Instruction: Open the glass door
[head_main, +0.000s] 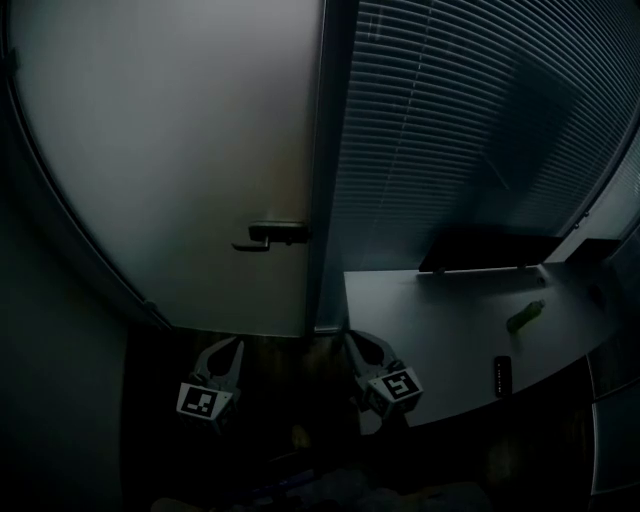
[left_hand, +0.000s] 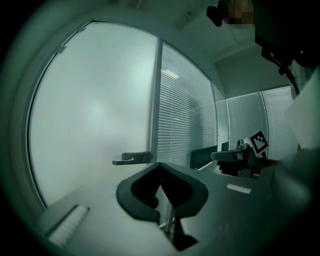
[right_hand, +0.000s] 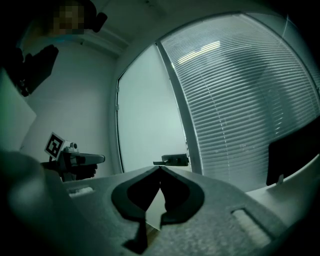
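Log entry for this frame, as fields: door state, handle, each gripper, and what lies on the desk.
door: frosted glass door, appears closed
handle: lever handle, untouched
left gripper: shut, empty, low in front of the door
right gripper: shut, empty, beside the desk
desk items: monitor, green object, slim dark object

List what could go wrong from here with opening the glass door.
1. The left gripper and the right gripper are both shut and short of the door handle. Reaching in like this would likely bump the lever or the frosted glass door rather than grip.
2. The lever is slim and the room is dim, so a grip might land badly and slip.
3. The right gripper sits beside the corner of the desk and could catch on it.
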